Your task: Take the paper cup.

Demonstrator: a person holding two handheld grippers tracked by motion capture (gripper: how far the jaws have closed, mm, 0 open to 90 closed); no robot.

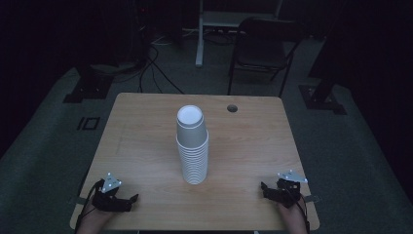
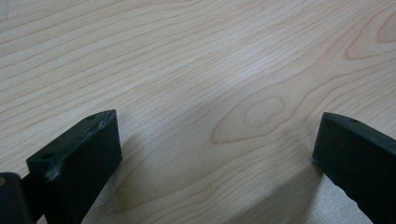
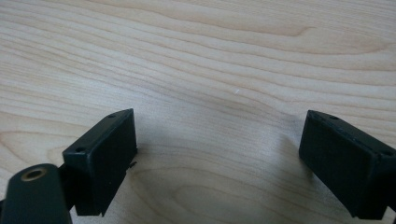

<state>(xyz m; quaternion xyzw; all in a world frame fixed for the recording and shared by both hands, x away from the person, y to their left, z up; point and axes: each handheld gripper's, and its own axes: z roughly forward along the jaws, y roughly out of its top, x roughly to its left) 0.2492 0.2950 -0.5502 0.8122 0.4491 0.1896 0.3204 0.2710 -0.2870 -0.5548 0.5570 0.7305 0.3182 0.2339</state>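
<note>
Cup stack (image 1: 192, 148) upright mid table (image 1: 253, 146); left gripper (image 1: 127, 201) and right gripper (image 1: 265, 187) wide, empty, near front corners.

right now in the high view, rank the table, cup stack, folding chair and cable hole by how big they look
1. table
2. folding chair, though it stands farther from the camera
3. cup stack
4. cable hole

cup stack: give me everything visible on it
The cup stack is a tall column of nested white cups, paper or plastic by the look, mouths down. The flat round base of the uppermost cup faces up, and many rims band the lower part. It stands upright near the middle of the wooden table, touching only the tabletop. The left gripper and right gripper sit well clear of it at the near corners.
</note>
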